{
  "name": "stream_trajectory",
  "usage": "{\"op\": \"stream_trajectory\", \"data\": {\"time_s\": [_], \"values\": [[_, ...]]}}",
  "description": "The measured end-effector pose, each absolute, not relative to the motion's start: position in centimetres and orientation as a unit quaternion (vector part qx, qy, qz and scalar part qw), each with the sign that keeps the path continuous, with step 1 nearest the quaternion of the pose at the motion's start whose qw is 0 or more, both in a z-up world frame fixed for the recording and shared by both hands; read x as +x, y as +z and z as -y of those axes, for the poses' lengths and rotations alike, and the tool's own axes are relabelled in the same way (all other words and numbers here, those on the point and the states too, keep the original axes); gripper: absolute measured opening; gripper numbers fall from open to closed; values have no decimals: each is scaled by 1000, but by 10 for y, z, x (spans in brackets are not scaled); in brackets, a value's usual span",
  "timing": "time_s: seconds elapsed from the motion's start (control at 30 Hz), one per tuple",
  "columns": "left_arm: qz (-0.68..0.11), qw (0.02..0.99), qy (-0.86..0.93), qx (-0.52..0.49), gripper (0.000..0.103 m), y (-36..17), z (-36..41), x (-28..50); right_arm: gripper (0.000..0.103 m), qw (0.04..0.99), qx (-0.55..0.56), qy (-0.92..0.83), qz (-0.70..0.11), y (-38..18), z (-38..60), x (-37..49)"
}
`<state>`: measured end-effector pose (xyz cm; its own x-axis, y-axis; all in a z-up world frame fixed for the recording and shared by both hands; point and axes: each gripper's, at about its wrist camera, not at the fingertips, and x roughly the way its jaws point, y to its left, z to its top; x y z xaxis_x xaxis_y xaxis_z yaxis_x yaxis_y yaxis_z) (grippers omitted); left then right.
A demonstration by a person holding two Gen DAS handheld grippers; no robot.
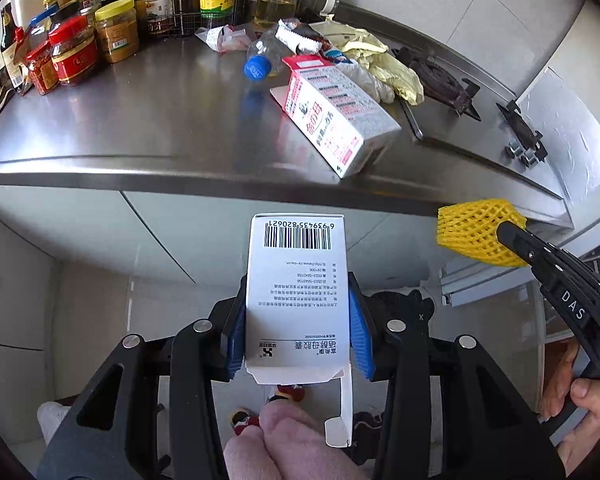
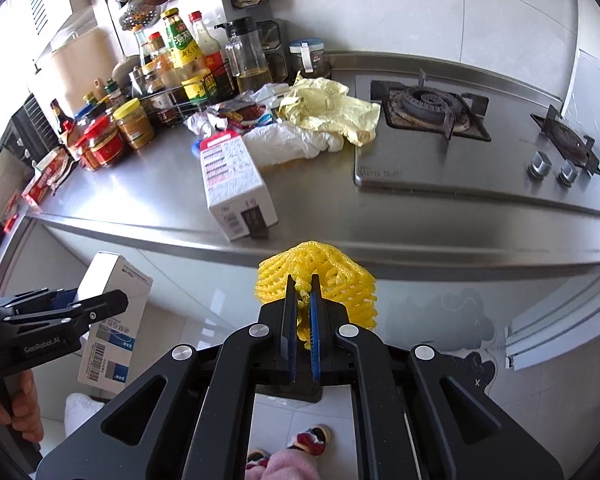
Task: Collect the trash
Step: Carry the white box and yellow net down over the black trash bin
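Left wrist view: clamped between the blue pads of the left claw (image 1: 298, 332), white box (image 1: 298, 300), barcode end pointing forward, bottom flap hanging open, held out in front of the worktop (image 1: 140, 120) edge and below its level. Off to the right, yellow foam net (image 1: 480, 236) pinched in the black tip of the right claw (image 1: 508, 238), just beside the worktop edge. On the worktop, pink-and-white carton (image 1: 336, 116) lying on its side near the front edge; behind it, plastic bottle (image 1: 264, 60) with blue cap, crumpled wrappers (image 1: 300, 38), yellow bag (image 1: 380, 56) and white bag (image 1: 368, 80) bunched together. Jars (image 1: 76, 52) and sauce bottles at back left, gas stove (image 1: 452, 84) at right.

Right wrist view: right claw (image 2: 304, 312) nearly closed, gripping the foam net (image 2: 320, 276) bunched between its pads, in front of the worktop (image 2: 140, 184) edge. At far left, left claw (image 2: 96, 308) holding the white box (image 2: 112, 320) upright, low against the cabinet front. Same carton (image 2: 232, 184) on its side near the edge, yellow bag (image 2: 332, 108) and white bag (image 2: 292, 140) behind it, stove (image 2: 432, 108) to the right.
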<state>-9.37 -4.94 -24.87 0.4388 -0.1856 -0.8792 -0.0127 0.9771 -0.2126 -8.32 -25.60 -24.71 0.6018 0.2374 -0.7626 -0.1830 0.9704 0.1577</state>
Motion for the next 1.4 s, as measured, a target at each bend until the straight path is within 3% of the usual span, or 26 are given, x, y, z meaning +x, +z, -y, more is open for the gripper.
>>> {"op": "stream_trajectory", "data": {"time_s": [0.3,0.73,0.97,1.2,1.27,1.33,1.4], "values": [[-579,808,-68,-90,41,-365,57,-115,7,856,55,124,-499,-351,235,-85],[-612,786,-64,-63,41,-552,72,-55,7,798,79,121,-585,-541,193,-7],[-626,775,-70,-57,41,-606,68,-38,8,776,102,109,-613,-597,191,15],[-636,766,-74,-55,46,-628,63,-36,12,765,117,108,-624,-618,186,27],[-636,766,-74,-53,51,-627,65,-38,21,765,119,105,-624,-619,187,29],[-634,768,-77,-55,56,-621,66,-39,49,766,129,107,-621,-617,190,30],[-631,770,-78,-55,61,-616,67,-40,50,768,130,101,-619,-614,192,31]]}}
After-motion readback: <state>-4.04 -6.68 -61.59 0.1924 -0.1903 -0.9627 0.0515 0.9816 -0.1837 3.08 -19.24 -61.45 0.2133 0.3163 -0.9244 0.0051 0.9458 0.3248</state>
